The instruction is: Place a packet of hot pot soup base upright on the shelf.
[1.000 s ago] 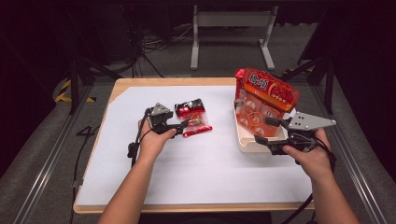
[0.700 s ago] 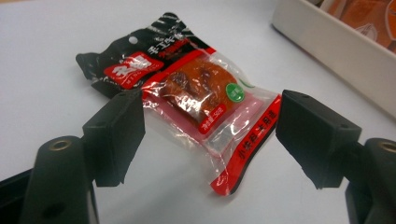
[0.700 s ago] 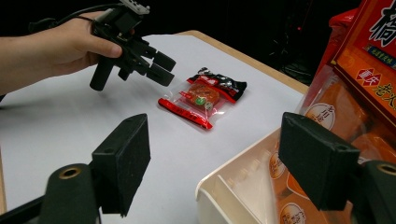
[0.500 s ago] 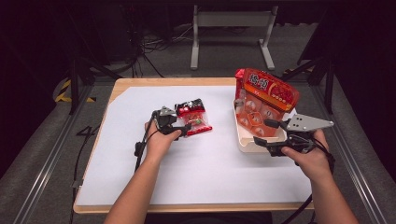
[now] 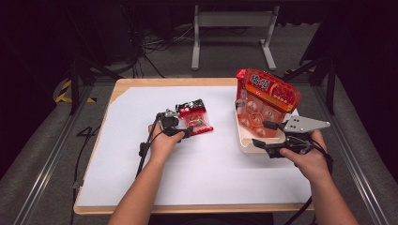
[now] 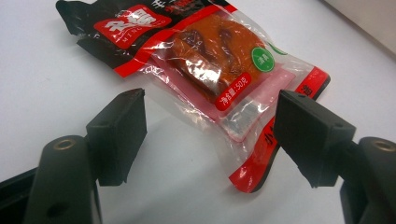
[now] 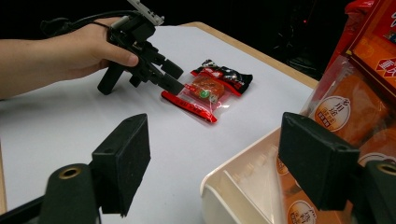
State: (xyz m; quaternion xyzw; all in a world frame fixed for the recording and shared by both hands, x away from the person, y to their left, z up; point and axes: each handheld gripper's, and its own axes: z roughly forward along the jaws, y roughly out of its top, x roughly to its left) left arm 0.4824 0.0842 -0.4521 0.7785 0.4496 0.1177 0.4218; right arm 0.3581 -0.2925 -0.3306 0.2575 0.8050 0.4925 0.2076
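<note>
A small clear snack packet (image 5: 195, 118) with red and black print lies flat on the white sheet. My left gripper (image 5: 185, 125) is low at its near end. In the left gripper view the packet (image 6: 210, 70) lies between the jaws of my left gripper (image 6: 210, 135). They have just been closing a little, but the pads stand clear of it. My right gripper (image 5: 264, 134) hangs open by the front corner of the white bin (image 5: 244, 140), holding nothing. The right gripper view takes in the packet (image 7: 205, 91) and the left gripper (image 7: 172, 78).
A large orange snack bag (image 5: 267, 93) stands upright in the white bin at the right, also in the right gripper view as the bag (image 7: 359, 107) in the bin (image 7: 233, 177). The white sheet (image 5: 211, 178) covers a wooden table; a metal stand is on the floor behind.
My left gripper has come down and forward onto the near end of the packet, so its jaws now stand on either side of it. The right gripper has stayed in place.
</note>
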